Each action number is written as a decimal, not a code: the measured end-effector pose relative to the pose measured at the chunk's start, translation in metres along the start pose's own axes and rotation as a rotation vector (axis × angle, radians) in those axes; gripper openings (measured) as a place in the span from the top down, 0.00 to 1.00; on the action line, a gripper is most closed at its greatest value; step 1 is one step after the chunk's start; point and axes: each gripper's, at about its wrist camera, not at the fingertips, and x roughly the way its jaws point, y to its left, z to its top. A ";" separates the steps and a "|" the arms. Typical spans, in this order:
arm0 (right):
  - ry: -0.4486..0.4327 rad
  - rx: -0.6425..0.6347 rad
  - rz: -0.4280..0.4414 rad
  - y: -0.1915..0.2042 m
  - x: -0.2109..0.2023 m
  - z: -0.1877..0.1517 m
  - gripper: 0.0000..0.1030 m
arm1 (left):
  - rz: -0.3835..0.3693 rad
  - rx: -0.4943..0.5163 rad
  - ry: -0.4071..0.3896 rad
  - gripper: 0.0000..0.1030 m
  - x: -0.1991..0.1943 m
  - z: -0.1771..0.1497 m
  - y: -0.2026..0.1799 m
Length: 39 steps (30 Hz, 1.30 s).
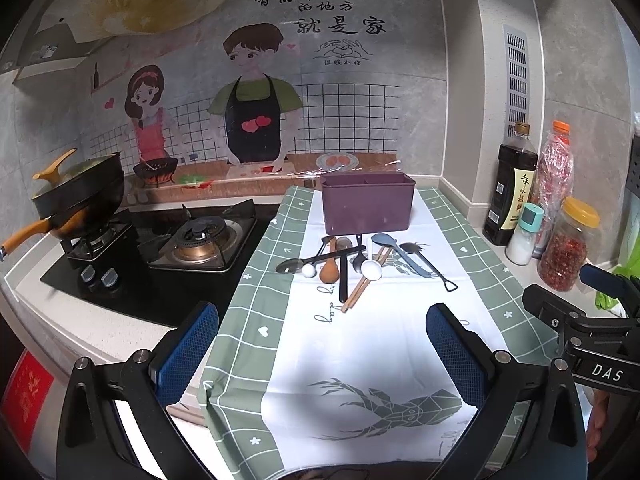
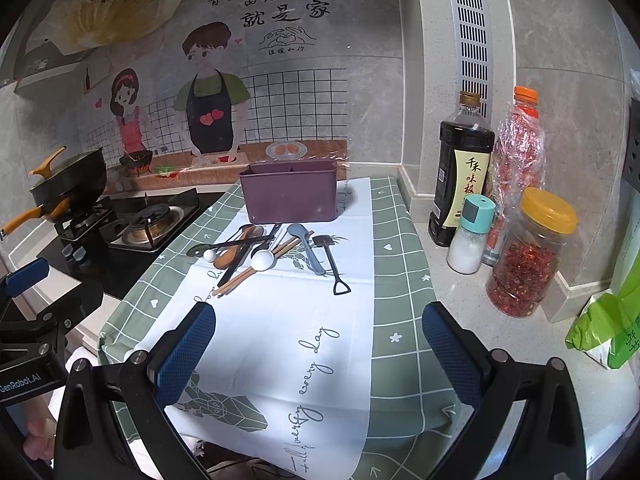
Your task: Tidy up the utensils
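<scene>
A purple utensil box (image 1: 367,202) (image 2: 294,196) stands at the back of a green and white cloth (image 1: 348,340) (image 2: 280,332). In front of it lies a heap of utensils: a wooden spoon (image 1: 330,267), white spoons (image 1: 371,269) (image 2: 262,260), chopsticks (image 1: 360,290) (image 2: 248,274), a grey-blue spoon (image 1: 394,250) (image 2: 306,246) and a black shovel-handled fork (image 1: 434,266) (image 2: 332,264). My left gripper (image 1: 322,346) is open over the near cloth, well short of the heap. My right gripper (image 2: 318,346) is open too, with nothing between its fingers.
A gas hob (image 1: 160,248) (image 2: 120,228) with a black pan (image 1: 80,188) is at the left. On the right counter stand a soy sauce bottle (image 2: 460,176), a salt shaker (image 2: 470,236), a chilli jar (image 2: 528,256) and a green bag (image 2: 608,328).
</scene>
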 end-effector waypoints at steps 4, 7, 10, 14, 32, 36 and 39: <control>0.001 0.009 0.004 -0.002 -0.001 -0.002 0.00 | -0.005 -0.009 0.005 0.00 -0.003 0.004 0.005; -0.005 0.007 -0.003 -0.001 -0.002 -0.003 0.00 | -0.006 -0.003 0.005 0.00 -0.001 0.004 0.005; -0.006 0.009 0.000 -0.002 -0.002 -0.004 0.00 | -0.010 0.003 0.007 0.00 -0.004 0.002 0.003; -0.011 0.016 -0.007 -0.005 -0.003 -0.004 0.00 | -0.011 0.000 0.009 0.00 -0.002 0.007 0.004; -0.017 0.023 -0.004 -0.007 -0.006 -0.005 0.00 | -0.012 0.002 0.009 0.00 -0.003 0.005 0.004; -0.014 0.023 -0.003 -0.008 -0.006 -0.006 0.00 | -0.016 -0.002 0.014 0.00 -0.003 0.005 0.004; -0.017 0.020 -0.005 -0.009 -0.007 -0.005 0.00 | -0.013 -0.001 0.014 0.00 -0.002 0.006 0.004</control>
